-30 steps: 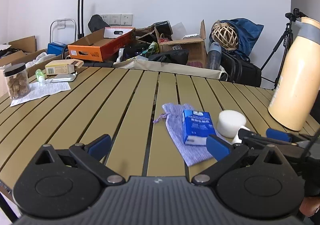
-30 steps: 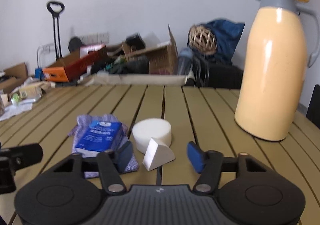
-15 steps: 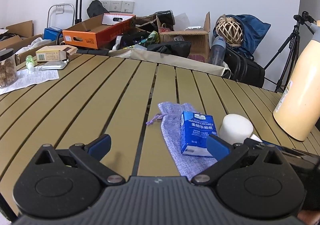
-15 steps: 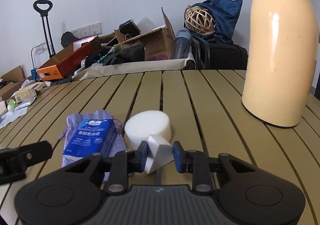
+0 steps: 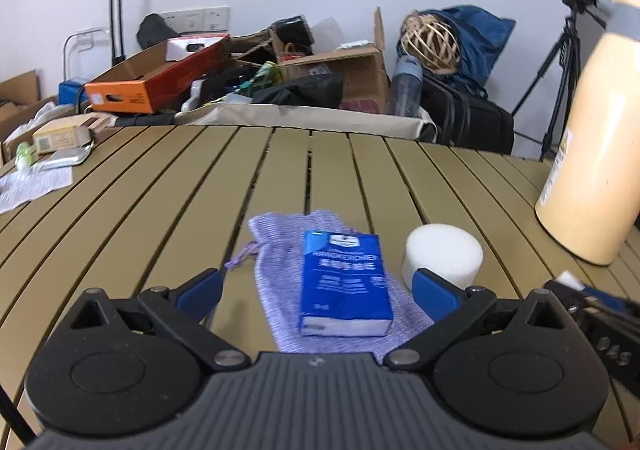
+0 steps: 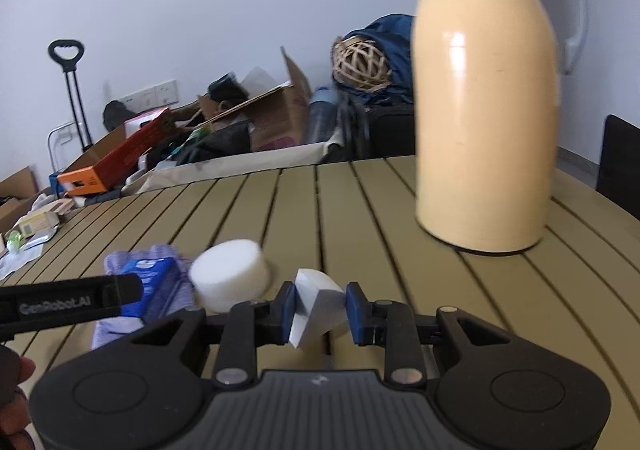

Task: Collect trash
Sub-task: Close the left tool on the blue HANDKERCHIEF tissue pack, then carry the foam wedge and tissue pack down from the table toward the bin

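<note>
- The slatted table (image 5: 168,186) has broad bare room left of the objects; its far edge runs below a heap of boxes and bags, and its right side is taken by a tall cream thermos jug (image 6: 484,122) that stands upright.
- The right hand-held gripper (image 6: 320,308) is clamped on a white wedge-shaped scrap (image 6: 316,302), both blue pads pressing its sides; the wedge's pointed end faces toward the camera and its rounded edge away.
- Whether the wedge touches the table or hangs just above it, I cannot tell.
- Just left of the wedge stands a white foam cylinder (image 5: 442,256), flat face up, on the table.
- The left hand-held gripper (image 5: 316,290) has its jaws spread wide, holding nothing, one blue pad on each side of a blue tissue pack (image 5: 344,282).
- The pack lies flat on a lilac drawstring pouch (image 5: 276,250), long axis running away from the camera, along the slats.
- Its white print is blurred; "HANDKERCHIEF" can just be made out.
- In the right wrist view, the left gripper's black finger reads "GenRobot.AI".
- A paper sheet (image 5: 32,186) and a small carton (image 5: 60,136) lie near the far left edge.
</note>
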Demonstrator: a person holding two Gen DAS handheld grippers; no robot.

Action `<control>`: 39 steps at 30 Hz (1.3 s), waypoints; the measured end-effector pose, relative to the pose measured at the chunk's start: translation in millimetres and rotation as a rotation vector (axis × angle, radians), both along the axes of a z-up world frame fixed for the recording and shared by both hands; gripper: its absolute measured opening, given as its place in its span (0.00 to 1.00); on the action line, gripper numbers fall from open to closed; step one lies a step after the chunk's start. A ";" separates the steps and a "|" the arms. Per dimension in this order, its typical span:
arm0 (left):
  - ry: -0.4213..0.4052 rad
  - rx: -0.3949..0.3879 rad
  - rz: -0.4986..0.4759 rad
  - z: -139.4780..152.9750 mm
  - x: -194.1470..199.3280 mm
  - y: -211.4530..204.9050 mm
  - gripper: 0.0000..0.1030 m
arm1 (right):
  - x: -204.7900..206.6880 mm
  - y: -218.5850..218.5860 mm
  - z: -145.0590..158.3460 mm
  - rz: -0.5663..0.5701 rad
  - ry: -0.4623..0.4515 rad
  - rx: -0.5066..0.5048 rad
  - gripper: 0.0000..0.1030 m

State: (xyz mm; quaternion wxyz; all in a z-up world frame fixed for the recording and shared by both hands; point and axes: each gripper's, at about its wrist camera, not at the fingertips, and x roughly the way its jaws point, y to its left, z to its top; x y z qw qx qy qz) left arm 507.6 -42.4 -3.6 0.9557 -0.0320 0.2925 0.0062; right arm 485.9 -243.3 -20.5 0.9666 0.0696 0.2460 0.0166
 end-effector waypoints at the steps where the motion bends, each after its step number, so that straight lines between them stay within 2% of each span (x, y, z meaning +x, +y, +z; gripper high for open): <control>1: 0.003 0.009 -0.008 -0.8 2.1 -3.3 1.00 | -1.5 -2.9 0.4 -0.005 -0.005 -0.001 0.26; 4: 0.021 0.012 -0.026 -4.6 9.9 -9.6 0.91 | -4.6 -9.3 1.6 -0.015 -0.019 -0.008 0.26; 6: 0.049 0.007 -0.032 -8.8 16.2 -12.0 0.79 | -6.0 -12.1 1.3 -0.020 -0.024 -0.018 0.26; 9: 0.090 0.004 -0.038 -17.2 22.9 -15.0 0.54 | -7.0 -16.2 -0.3 -0.028 -0.030 -0.024 0.26; 10: 0.080 0.027 -0.030 -17.9 22.6 -16.5 0.51 | -7.8 -16.8 -0.3 -0.028 -0.032 -0.027 0.26; 18: 0.067 -0.016 -0.016 -14.3 18.7 -8.1 0.50 | -14.5 -13.2 2.4 -0.016 -0.055 -0.034 0.26; 23: 0.031 -0.048 -0.021 -7.9 5.3 -1.4 0.50 | -23.2 -9.2 5.0 0.008 -0.070 -0.025 0.26; 32: -0.067 -0.068 -0.029 12.4 -38.3 10.5 0.50 | -56.5 8.3 14.5 0.067 -0.115 -0.048 0.26; 39: -0.101 -0.067 -0.033 20.8 -69.5 19.2 0.50 | -84.1 20.7 23.1 0.102 -0.151 -0.061 0.26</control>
